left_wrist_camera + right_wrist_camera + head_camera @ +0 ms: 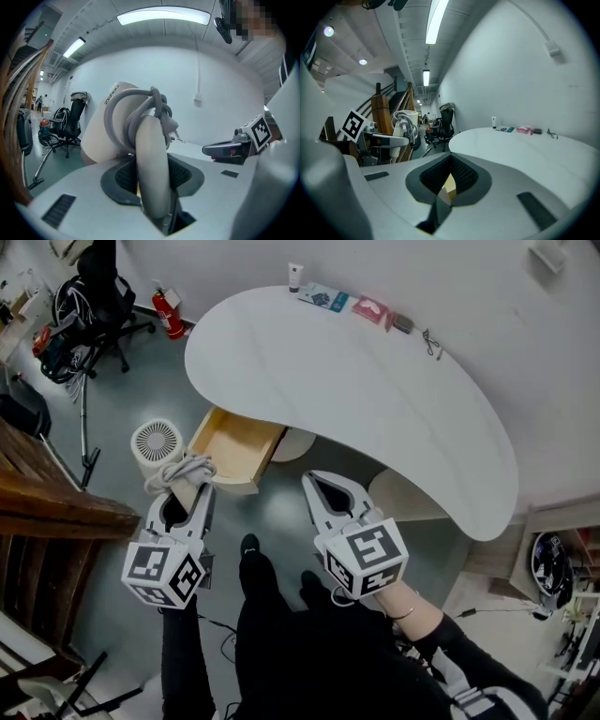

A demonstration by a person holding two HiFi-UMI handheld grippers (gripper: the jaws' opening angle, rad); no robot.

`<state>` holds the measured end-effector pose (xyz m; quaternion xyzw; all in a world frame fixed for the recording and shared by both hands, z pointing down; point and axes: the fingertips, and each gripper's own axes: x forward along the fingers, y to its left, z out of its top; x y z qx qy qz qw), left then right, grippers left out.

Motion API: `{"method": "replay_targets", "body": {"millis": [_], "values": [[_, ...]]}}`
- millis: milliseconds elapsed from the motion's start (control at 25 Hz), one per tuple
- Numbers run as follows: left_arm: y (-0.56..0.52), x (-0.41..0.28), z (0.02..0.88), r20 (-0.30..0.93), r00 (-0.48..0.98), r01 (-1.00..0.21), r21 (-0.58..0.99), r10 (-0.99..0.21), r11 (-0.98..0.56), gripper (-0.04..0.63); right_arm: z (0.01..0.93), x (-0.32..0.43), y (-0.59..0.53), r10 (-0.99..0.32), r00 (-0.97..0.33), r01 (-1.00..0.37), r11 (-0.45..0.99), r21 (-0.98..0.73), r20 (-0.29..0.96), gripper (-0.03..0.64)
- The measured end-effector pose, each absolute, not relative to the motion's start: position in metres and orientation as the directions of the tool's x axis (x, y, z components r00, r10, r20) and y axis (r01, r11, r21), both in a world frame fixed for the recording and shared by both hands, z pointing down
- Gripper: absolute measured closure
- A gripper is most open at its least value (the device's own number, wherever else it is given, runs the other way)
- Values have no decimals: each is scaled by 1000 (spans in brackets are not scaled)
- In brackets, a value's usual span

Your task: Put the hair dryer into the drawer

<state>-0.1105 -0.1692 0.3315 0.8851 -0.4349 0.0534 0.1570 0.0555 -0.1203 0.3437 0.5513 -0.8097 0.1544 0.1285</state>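
Note:
The hair dryer (184, 470) is cream-white with its grey cord wound round it. My left gripper (185, 491) is shut on its handle (152, 164); the dryer's body (112, 126) stands up beyond the jaws. It hangs over the floor just left of the open wooden drawer (236, 444), which juts from under the white table (375, 381). My right gripper (314, 482) is shut and empty, held to the right of the drawer; a sliver of wood shows through its pads (447, 185). In the right gripper view the left gripper (384, 138) and the dryer (405, 123) show at the left.
A round white fan (157, 440) stands on the floor just left of the drawer. A wooden stair rail (56, 498) runs along the left. An office chair (94, 296) and a fire extinguisher (170, 315) are at the back left. Small items (342, 302) lie along the table's far edge.

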Motion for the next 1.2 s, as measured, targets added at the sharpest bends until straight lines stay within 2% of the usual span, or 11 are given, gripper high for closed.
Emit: {"method": "replay_targets", "body": {"millis": [560,1200], "values": [[-244,-125,393,423,774,-590,214,-471,-778,446,379,8,-169,-863,-194,-980,151,-128,467,615],[-273,-89,452,587,792,-330,183,-166,-926,446,425,15,-188,-831,-64,-986,-31,-162,552,615]]}}
